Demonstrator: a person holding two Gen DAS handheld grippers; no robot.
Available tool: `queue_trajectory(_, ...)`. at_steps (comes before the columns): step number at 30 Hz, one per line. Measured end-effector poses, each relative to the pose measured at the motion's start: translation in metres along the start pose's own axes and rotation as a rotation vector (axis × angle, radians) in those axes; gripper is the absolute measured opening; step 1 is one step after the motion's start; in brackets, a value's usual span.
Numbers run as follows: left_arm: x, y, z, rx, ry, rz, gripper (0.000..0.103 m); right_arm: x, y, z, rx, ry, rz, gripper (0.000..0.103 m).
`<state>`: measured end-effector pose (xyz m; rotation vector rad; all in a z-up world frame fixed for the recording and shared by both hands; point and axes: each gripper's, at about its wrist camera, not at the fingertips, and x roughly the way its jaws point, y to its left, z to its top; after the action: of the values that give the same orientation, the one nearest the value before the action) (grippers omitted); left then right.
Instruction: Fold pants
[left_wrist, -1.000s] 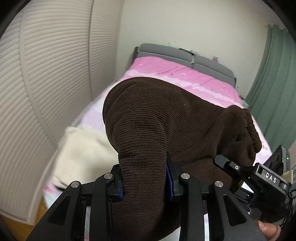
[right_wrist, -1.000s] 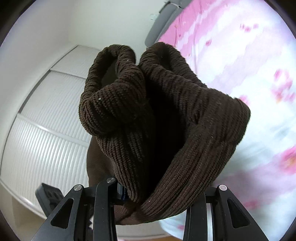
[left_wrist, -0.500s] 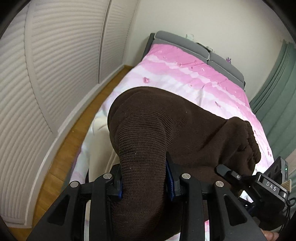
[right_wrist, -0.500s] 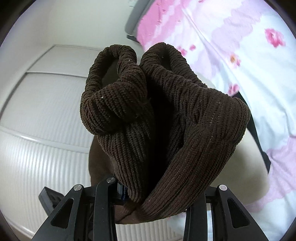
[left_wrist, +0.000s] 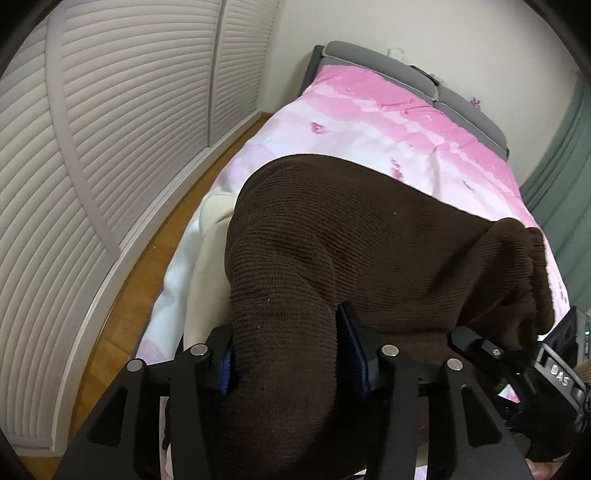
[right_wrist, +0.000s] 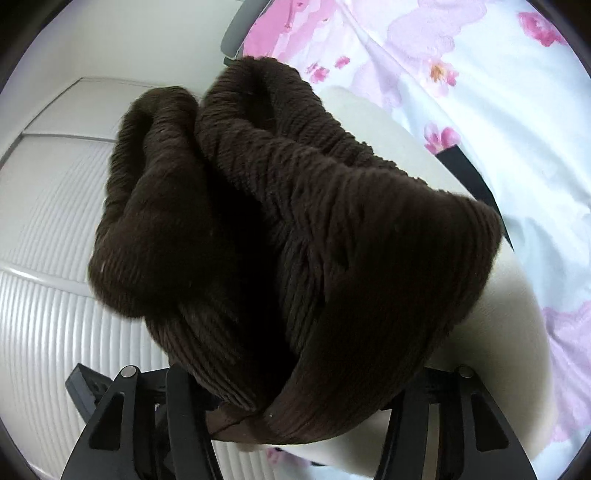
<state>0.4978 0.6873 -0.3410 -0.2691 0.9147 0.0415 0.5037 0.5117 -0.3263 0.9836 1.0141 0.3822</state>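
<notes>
**Brown pants brought down to the bed, jaws letting go: fold partly made, not finished**

Left hand-held gripper (left_wrist: 284, 354): a thick bunch of the brown corduroy pants (left_wrist: 369, 236) sat between its blue pads (left_wrist: 352, 354). Jaws had just been opening. A sliver of gap showed at the right pad, so the pinch looked slack. Cloth not yet out of the jaws.

Right hand-held gripper (right_wrist: 291, 398): a doubled roll of the same pants (right_wrist: 295, 229) filled the space between the fingers. Jaws had likewise just been opening and stood fairly wide. The pads were hidden by cloth, so I could not tell whether they were pressing on it.

Position: the pants lay across the near end of the bed (left_wrist: 369, 122), over the pink floral duvet (right_wrist: 498, 110), toward the edge nearest the louvred wardrobe doors (left_wrist: 110, 129). Under them lay a cream garment (right_wrist: 498, 321) with a black band (right_wrist: 469, 177).

Judgement on progress: the pants appeared already doubled into a bundle and set down, with release under way. Left to do, probably: clear both grippers and flatten the bundle. Whether another fold was needed I could not tell, since the full outline was out of view.
</notes>
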Motion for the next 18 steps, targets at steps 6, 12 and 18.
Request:
queue_trajectory(6, -0.049, -0.006, 0.006, -0.004, -0.129, 0.009, 0.062, -0.014, 0.0, 0.005, 0.072, 0.048, 0.006, 0.066)
queue_trajectory(12, -0.093, -0.015, 0.013, -0.033, -0.166, 0.004, 0.063, -0.052, 0.024, 0.011, 0.018, 0.042, -0.073, 0.072)
queue_trajectory(18, -0.105, -0.04, 0.019, 0.009, -0.191, -0.001, 0.067, -0.095, 0.062, 0.028, -0.239, -0.008, -0.202, 0.072)
